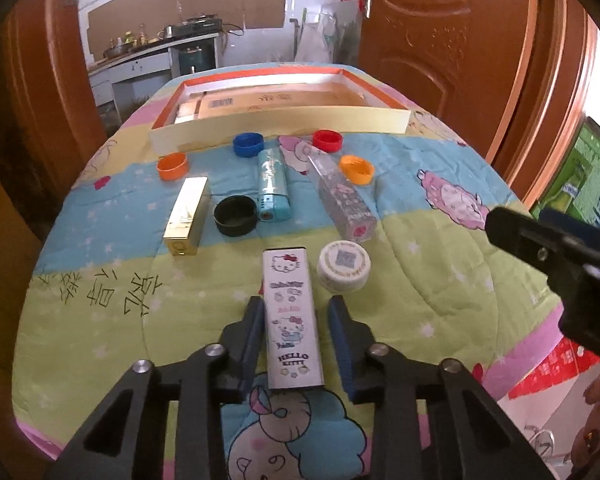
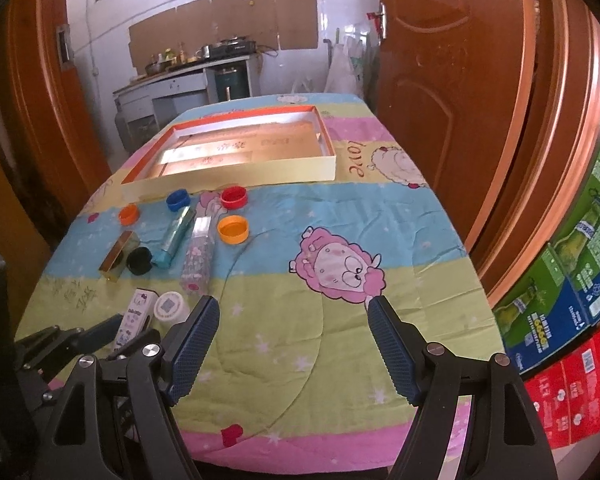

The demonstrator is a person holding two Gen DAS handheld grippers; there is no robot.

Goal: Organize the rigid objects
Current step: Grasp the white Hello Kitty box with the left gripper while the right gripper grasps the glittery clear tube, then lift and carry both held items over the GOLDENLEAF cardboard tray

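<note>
A white Hello Kitty box (image 1: 292,316) lies on the quilt between the fingers of my left gripper (image 1: 296,312); the jaws are partly open around it, with a small gap on the right side. It also shows in the right wrist view (image 2: 134,318). A white round lid (image 1: 343,266) lies just right of it. Beyond lie a gold box (image 1: 187,216), a black cap (image 1: 235,216), a teal lighter (image 1: 271,186), a clear patterned box (image 1: 342,200) and orange (image 1: 173,166), blue (image 1: 248,145), red (image 1: 327,141) and orange (image 1: 356,169) caps. My right gripper (image 2: 294,312) is wide open and empty above the quilt.
A shallow orange-rimmed tray box (image 1: 280,126) stands at the table's far end, with cardboard inside. Wooden doors (image 2: 440,80) flank the table. Stacked drink cartons (image 2: 572,272) stand at the right. The quilt right of the objects (image 2: 340,340) is bare.
</note>
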